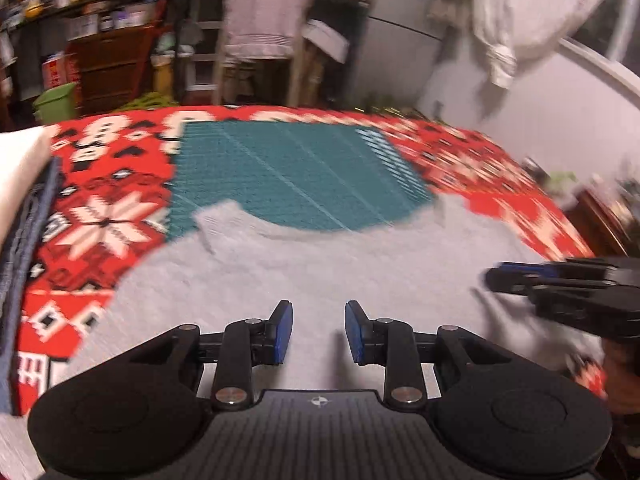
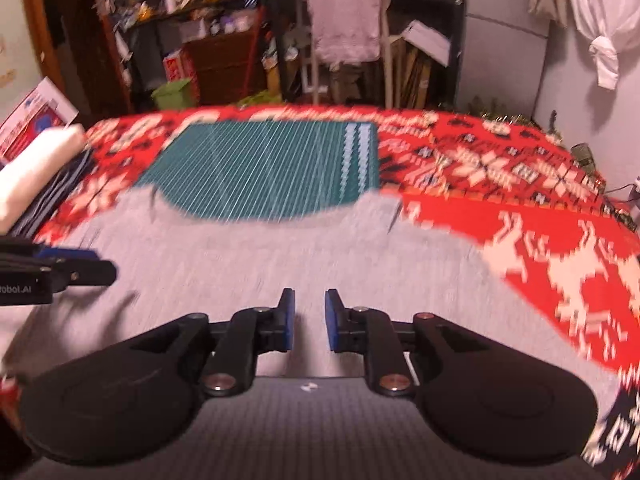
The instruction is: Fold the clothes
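Note:
A light grey garment (image 1: 320,276) (image 2: 256,256) lies spread flat on the table, its far edge overlapping the green cutting mat (image 1: 292,176) (image 2: 272,168). My left gripper (image 1: 319,330) hovers over the near part of the grey cloth, open, with nothing between its blue pads. My right gripper (image 2: 310,318) is also open over the cloth, empty. In the left wrist view the right gripper (image 1: 496,278) enters from the right; in the right wrist view the left gripper (image 2: 100,266) enters from the left. Both views are blurred by motion.
A red, white and black patterned tablecloth (image 1: 100,216) (image 2: 540,248) covers the table. A stack of folded clothes, white on dark blue (image 1: 20,184) (image 2: 36,176), sits at the left edge. Beyond the table stand a chair with a towel (image 2: 344,16), cluttered shelves and hanging white clothes (image 2: 600,20).

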Motion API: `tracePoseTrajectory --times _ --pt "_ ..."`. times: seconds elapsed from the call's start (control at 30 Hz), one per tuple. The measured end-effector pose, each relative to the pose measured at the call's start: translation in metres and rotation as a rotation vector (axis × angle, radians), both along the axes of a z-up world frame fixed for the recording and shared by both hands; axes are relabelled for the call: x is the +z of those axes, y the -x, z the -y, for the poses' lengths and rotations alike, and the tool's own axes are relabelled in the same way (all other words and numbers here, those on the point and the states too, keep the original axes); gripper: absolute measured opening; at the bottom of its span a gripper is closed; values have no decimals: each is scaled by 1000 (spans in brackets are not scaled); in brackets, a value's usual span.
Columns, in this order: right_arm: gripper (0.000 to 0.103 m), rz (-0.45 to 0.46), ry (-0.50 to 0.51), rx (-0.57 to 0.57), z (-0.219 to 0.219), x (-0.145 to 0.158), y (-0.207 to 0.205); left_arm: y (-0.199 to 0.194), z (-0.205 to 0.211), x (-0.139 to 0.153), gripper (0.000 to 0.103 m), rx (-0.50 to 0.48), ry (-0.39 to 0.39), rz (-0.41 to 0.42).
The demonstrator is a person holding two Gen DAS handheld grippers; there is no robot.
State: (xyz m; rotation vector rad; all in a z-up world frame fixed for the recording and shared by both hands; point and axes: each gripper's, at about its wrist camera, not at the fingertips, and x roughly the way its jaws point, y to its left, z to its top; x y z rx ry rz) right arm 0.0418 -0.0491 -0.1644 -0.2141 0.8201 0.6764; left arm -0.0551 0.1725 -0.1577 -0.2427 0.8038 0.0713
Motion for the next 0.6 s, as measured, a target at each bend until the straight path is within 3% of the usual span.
tracePoseTrajectory --times 0.2,0.4,0.6 --pt "18 -59 66 115 3 -10 52 22 43 -6 28 -178 -31 -56" --pt "17 -1 120 147 12 -13 84 41 61 -23 28 -223 -114 -88" --pt "17 17 106 104 22 -4 88 51 60 -19 28 -189 -74 -77"
